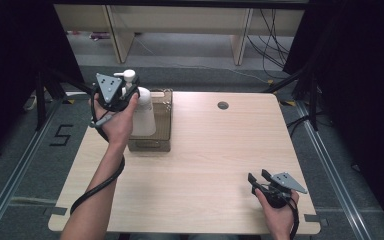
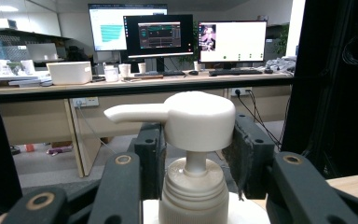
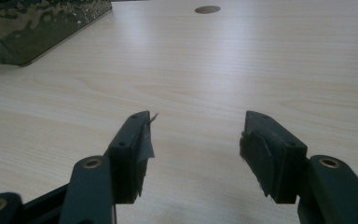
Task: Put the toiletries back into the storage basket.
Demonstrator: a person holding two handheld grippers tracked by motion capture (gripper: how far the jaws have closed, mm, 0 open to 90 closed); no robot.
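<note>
Right gripper (image 3: 196,149) jaws wide, left gripper (image 2: 196,154) clamping pump bottle (image 2: 193,140)

White pump bottle (image 1: 141,107), camouflage-patterned bag (image 1: 156,131) — green-brown, pale wood-grain table (image 1: 220,150)

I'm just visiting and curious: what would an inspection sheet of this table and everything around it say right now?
Surface: pale wooden table with a round grommet hole.
Job's things: white pump bottle over a camouflage-patterned box; contact unclear.
Clutter: nothing seen.
Grippers: left gripper jaws flank the bottle's neck below the pump head; contact unclear. Right gripper open, low over bare wood.
Cables: black cable trails from the left gripper.
Surroundings: desk with monitors beyond; loose floor wires.
</note>
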